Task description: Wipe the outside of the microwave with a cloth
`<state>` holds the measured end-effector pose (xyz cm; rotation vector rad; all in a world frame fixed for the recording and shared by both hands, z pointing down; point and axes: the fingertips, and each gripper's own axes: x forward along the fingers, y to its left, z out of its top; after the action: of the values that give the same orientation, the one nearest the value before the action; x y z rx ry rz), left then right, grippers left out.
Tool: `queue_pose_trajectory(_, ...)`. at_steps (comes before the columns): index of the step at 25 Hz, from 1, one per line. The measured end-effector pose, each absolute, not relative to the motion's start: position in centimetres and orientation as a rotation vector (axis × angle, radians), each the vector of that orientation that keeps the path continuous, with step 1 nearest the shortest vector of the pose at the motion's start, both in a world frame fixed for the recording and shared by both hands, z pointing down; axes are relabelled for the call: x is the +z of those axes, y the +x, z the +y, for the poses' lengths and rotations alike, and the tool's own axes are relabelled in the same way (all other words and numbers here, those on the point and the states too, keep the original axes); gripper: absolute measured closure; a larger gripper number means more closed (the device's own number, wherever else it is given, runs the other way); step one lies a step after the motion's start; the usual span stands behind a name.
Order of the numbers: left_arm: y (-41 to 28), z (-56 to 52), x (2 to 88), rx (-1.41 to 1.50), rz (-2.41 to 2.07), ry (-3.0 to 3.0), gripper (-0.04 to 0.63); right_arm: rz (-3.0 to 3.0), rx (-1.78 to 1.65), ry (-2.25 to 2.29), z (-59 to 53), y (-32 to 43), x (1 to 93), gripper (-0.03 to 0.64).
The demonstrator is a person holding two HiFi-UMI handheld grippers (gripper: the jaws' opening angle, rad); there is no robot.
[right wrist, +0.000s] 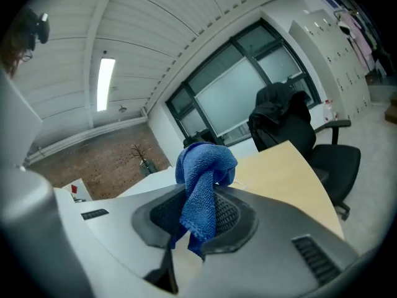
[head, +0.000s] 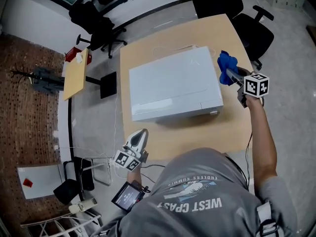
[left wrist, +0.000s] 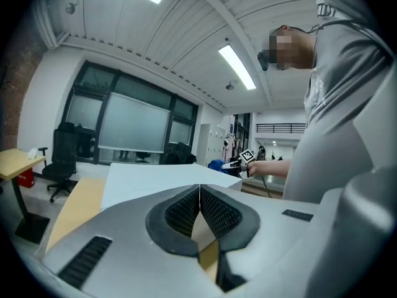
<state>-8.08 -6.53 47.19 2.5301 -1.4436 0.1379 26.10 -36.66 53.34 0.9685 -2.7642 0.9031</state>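
A white microwave [head: 175, 85] lies in the middle of the light wood table [head: 232, 127]; its flat white top [left wrist: 155, 182] shows ahead in the left gripper view. My right gripper [head: 228, 73] is raised beside the microwave's right end, shut on a bunched blue cloth [head: 226, 65]. That cloth [right wrist: 201, 185] hangs between the pads in the right gripper view, with my right gripper [right wrist: 200, 213] closed round it. My left gripper [head: 140, 134] hovers off the table's near left corner, shut with nothing in it; the pads of my left gripper [left wrist: 200, 211] meet.
Black office chairs [head: 256, 23] stand behind the table at the upper right, and another [head: 96, 19] at the upper left. A small wooden side table [head: 75, 75] is to the left. A tablet [head: 127, 196] and cables lie on the floor by my left side.
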Motion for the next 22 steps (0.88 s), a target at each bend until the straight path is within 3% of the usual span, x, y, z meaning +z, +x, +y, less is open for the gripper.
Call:
queue_pose_trajectory(10, -5.5, -10.1, 41.4, 0.108, -1.098, 2.811, 0.572, -2.978, 0.539, 0.777, -31.0, 20.0, 39.1, 0.537)
queue_pose_trajectory(22, -3.4, -13.9, 36.6, 0.006, -0.844, 2.976, 0.571, -3.004, 0.314, 0.318, -22.7, 7.1, 34.1, 0.537)
